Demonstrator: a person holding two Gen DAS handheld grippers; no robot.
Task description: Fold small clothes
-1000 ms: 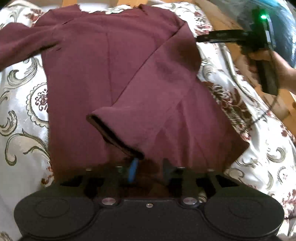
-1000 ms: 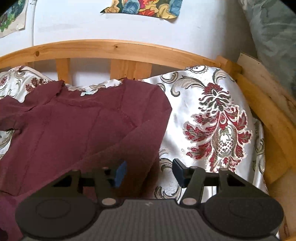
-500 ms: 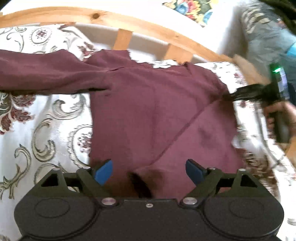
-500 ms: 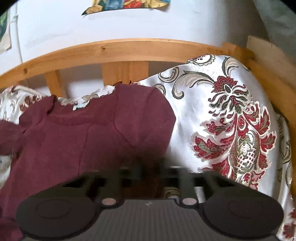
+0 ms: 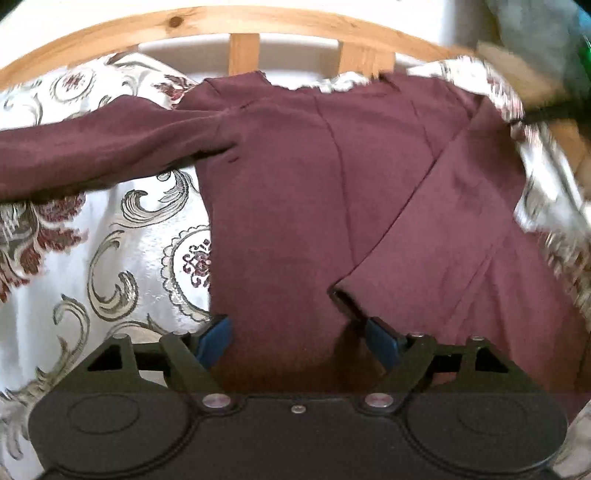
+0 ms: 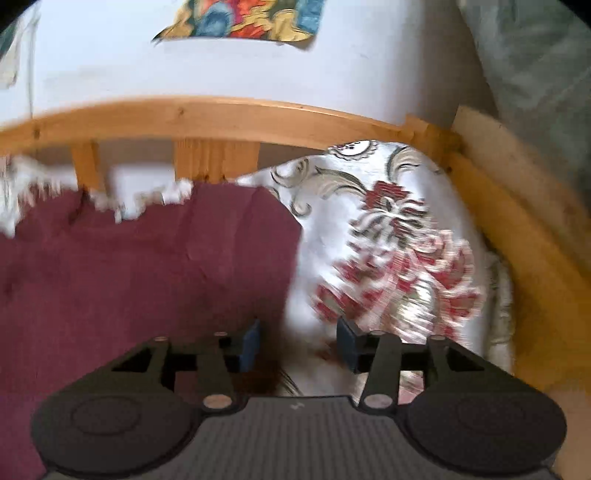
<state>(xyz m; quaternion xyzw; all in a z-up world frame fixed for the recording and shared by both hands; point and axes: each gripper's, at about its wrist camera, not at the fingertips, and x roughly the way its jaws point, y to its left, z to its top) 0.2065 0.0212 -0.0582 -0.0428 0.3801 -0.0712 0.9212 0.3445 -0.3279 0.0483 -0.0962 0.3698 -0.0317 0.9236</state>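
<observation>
A maroon long-sleeved top (image 5: 332,184) lies spread on a floral satin bedspread (image 5: 129,240). Its right sleeve is folded slantwise across the body, and the cuff (image 5: 343,291) ends just ahead of my left gripper (image 5: 298,341). The other sleeve (image 5: 92,155) stretches out to the left. My left gripper stands wide open over the hem with nothing pinched. In the right wrist view my right gripper (image 6: 299,343) sits at the top's (image 6: 147,277) shoulder edge. Its jaws are opening, and only the cloth's edge and the bedspread lie between them, unpressed.
A curved wooden rail with slats (image 5: 240,22) (image 6: 221,114) bounds the far side of the bed, with a white wall behind. More wood frame (image 6: 517,229) runs along the right. A grey-green cushion (image 6: 535,74) sits at the upper right.
My left gripper let go of the folded sleeve's cuff, opened wide and tilted up. My right gripper closed at the shoulder fold, then reopened and shifted right.
</observation>
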